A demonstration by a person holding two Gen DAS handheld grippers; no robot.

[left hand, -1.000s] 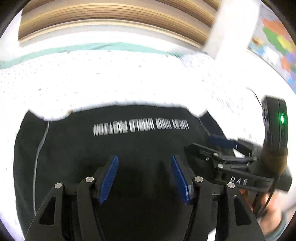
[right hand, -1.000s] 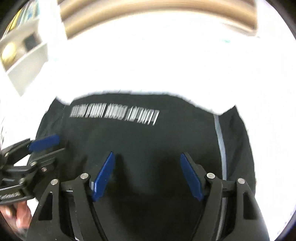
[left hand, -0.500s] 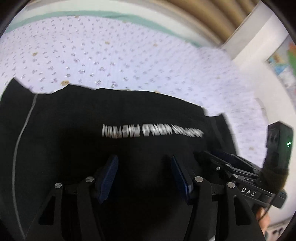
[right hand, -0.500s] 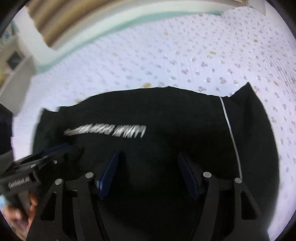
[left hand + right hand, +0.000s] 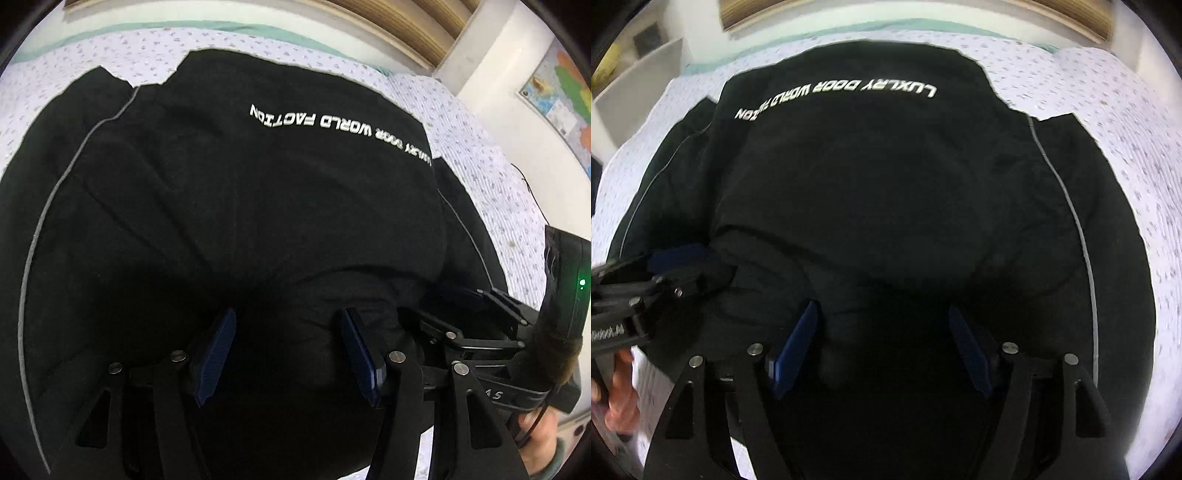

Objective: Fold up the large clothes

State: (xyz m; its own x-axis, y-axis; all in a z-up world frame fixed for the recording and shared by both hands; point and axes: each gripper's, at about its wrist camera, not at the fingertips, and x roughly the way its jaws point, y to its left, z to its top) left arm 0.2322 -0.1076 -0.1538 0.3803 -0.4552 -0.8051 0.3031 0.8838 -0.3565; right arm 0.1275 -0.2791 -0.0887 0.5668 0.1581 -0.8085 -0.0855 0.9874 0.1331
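Nearest, the left gripper (image 5: 288,343) has its blue fingers (image 5: 214,350) spread over dark cloth, pinching nothing. Beside it, the right gripper (image 5: 886,343) has just been opening its fingers, bunched fabric between them, not pressed. The black jacket (image 5: 240,192) lies flat on the flower-print bed (image 5: 1126,122), its white lettering (image 5: 834,99) toward the far edge.

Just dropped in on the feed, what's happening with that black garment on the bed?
A person holds a gripper in each hand over a black jacket spread on a floral bedsheet, its white lettering facing up. The left gripper and right gripper sit side by side at the near edge, jaws apart with bunched fabric between them; whether either pinches it is unclear. The right jaws have just been opening.
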